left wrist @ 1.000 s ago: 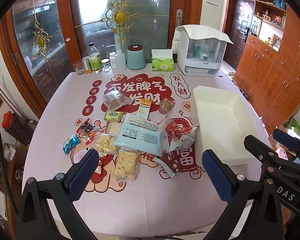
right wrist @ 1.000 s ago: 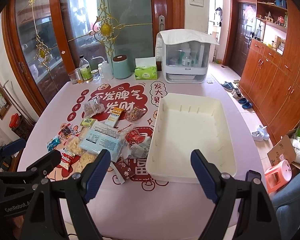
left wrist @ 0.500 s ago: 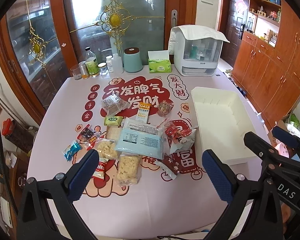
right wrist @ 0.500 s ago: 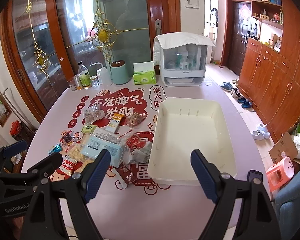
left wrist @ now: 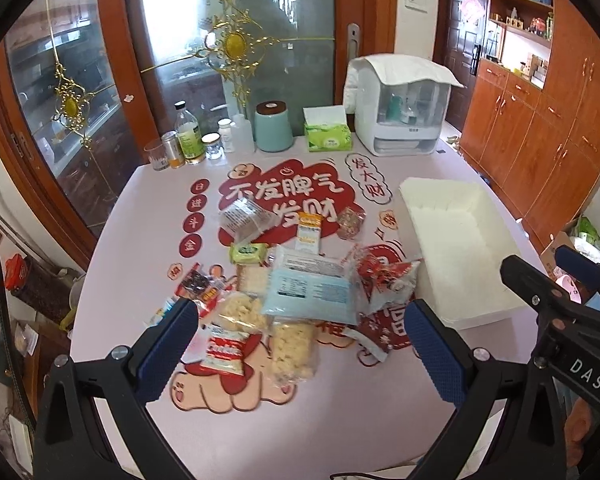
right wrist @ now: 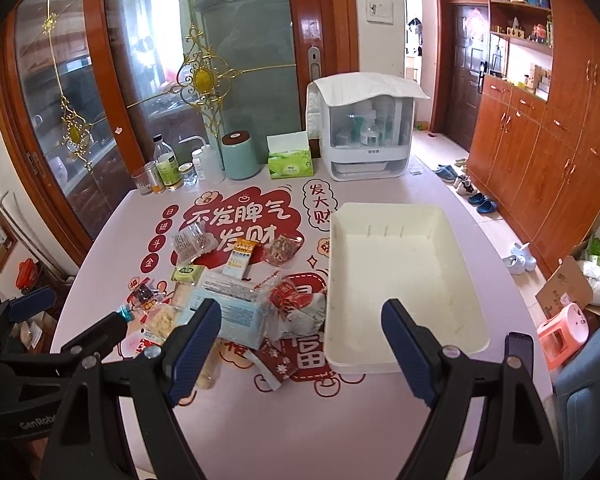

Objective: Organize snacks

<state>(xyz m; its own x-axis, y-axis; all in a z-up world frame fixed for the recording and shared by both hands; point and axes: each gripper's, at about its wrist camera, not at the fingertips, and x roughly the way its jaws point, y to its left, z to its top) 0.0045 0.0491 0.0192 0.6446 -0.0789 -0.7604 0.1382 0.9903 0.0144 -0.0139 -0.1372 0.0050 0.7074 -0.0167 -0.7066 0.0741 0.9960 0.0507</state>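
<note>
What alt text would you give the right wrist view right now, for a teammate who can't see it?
The open right gripper hovers above a pink table, holding nothing, facing an empty white bin. Left of the bin lies a pile of snack packets; bottles, a teal canister and a tissue box line the far edge.

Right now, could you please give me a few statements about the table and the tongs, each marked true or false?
1. The white bin is empty. True.
2. The left tongs are shut on a snack packet. False: their jaws stand wide open and hold nothing.
3. The light blue packet lies on the table among the other snacks, left of the bin. True.
4. The green tissue box sits inside the bin. False: it stands at the far end of the table beside the teal canister.
5. The right tongs are open and empty. True.
</note>
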